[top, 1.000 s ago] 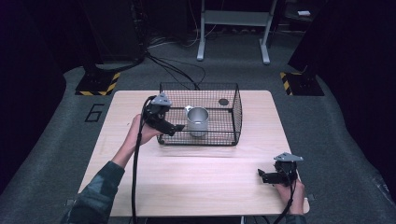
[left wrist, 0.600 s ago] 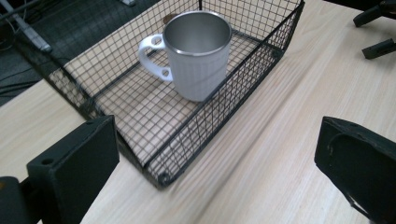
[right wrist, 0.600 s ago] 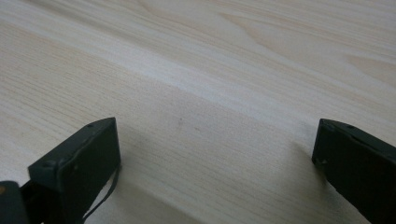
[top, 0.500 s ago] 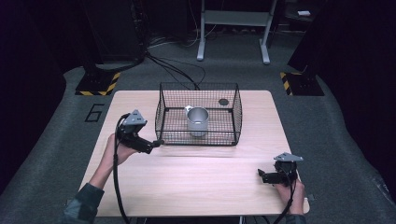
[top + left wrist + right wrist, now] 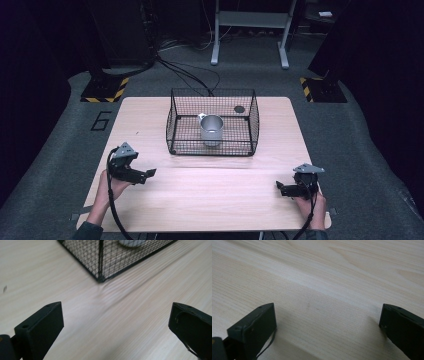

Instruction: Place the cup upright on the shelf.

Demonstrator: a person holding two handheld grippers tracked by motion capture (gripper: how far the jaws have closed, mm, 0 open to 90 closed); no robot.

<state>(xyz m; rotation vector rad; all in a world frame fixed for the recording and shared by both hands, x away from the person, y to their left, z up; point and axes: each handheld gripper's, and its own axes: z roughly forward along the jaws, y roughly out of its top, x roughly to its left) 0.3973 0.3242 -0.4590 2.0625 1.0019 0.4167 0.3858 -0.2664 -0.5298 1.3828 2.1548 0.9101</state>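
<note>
Two tools rest open and empty on the worktop (image 5: 210, 200); the left tool (image 5: 150, 173) has withdrawn to seven o'clock of the wire basket (image 5: 172, 120), leaving the metal cup (image 5: 212, 129) inside, placement apparently done; the right tool (image 5: 278, 187) idles.

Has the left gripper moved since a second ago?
Yes. The left gripper has pulled back from the wire basket toward the table's near-left edge, jaws open and empty.
</note>
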